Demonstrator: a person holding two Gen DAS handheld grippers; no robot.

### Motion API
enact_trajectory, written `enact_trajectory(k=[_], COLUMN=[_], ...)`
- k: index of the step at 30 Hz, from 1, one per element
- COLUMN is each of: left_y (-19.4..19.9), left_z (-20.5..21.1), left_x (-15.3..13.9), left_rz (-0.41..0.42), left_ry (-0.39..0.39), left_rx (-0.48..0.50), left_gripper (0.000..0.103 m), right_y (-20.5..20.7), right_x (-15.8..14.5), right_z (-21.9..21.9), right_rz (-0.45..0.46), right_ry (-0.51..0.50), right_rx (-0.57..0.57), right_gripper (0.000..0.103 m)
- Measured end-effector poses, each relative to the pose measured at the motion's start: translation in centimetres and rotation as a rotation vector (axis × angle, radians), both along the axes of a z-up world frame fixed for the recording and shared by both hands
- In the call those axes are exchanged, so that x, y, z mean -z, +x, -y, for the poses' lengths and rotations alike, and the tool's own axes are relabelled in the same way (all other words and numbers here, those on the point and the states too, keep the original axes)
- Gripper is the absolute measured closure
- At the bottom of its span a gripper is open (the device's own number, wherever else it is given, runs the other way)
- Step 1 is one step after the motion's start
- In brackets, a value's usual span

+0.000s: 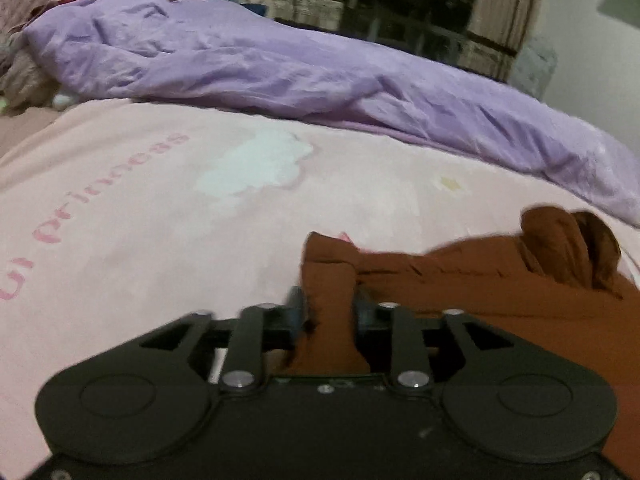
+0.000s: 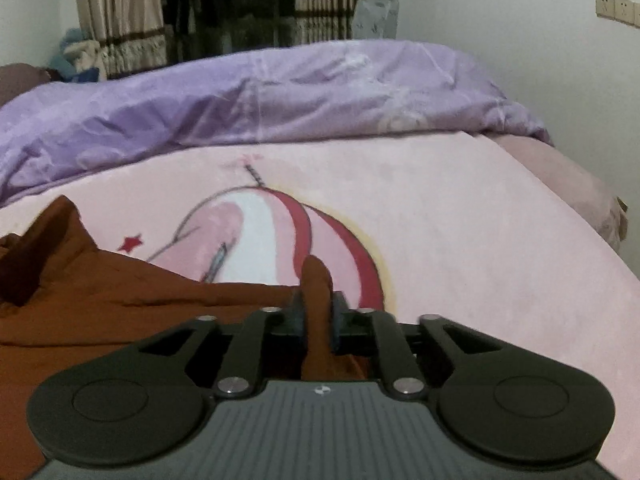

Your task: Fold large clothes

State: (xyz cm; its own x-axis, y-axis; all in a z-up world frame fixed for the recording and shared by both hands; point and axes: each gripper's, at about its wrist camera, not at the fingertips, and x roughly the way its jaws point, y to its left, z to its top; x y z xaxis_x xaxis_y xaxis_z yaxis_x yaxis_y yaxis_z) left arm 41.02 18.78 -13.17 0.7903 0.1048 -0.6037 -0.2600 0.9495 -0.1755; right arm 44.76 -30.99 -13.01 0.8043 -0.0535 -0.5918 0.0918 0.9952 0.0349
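Each hand-held gripper, left (image 1: 328,304) and right (image 2: 318,312), is clenched on an edge of the brown garment (image 1: 480,280). It lies on the bed's pink blanket (image 1: 160,220), stretched between them from 3 o'clock of the left to 9 o'clock of the right.

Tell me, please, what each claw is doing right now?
Left claw: closed on the brown garment.
Right claw: closed on the same brown garment.

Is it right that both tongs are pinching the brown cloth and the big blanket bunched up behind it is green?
Not quite. The left tongs and right tongs are both shut on the brown cloth, but the bunched blanket behind it is purple, not green. Both wrist views show it lying past the pink bedspread.
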Motion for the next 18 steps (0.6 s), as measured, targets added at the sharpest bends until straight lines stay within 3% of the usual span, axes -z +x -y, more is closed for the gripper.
enact_trajectory(k=[1,2,4,5,7,8,11,14,18], left_y=[0.0,-0.1,-0.7,-1.2,-2.8,-3.5,-5.0,-4.9,-3.3], left_z=[-0.1,-0.1,0.0,-0.1,0.2,0.5,2.3,5.5,10.1], left_x=[-0.3,-0.6,-1.9,-2.8,-5.0,-6.1,-8.8,-9.7,-8.3], left_rz=[-0.002,-0.007,0.007,0.024,0.084,0.115,0.168,0.17,0.146], left_ry=[0.018,0.046,0.089,0.103,0.129,0.135,0.136,0.122,0.052], left_rx=[-0.02,-0.041,-0.067,-0.083,-0.11,-0.113,-0.075,-0.031,0.074], left_gripper=[0.045,0.039,0.025,0.021,0.002,0.0,0.0,0.0,0.0], right_y=[0.0,-0.1,-0.9,-1.3,-2.9,-3.7,-6.2,-8.4,-10.0], right_x=[-0.1,-0.3,-1.5,-2.0,-3.7,-4.6,-6.9,-8.7,-7.9], right_z=[0.4,0.8,2.3,3.0,4.5,4.8,3.9,0.4,-6.9], right_rz=[-0.003,-0.007,0.029,0.059,0.141,0.177,0.266,0.303,0.248], right_ry=[0.012,0.018,0.048,0.069,0.095,0.072,0.024,0.085,0.157], right_rx=[0.02,0.044,0.123,0.146,0.22,0.269,0.281,0.111,-0.118], right_gripper=[0.056,0.038,0.019,0.014,0.014,0.023,0.028,0.028,0.028])
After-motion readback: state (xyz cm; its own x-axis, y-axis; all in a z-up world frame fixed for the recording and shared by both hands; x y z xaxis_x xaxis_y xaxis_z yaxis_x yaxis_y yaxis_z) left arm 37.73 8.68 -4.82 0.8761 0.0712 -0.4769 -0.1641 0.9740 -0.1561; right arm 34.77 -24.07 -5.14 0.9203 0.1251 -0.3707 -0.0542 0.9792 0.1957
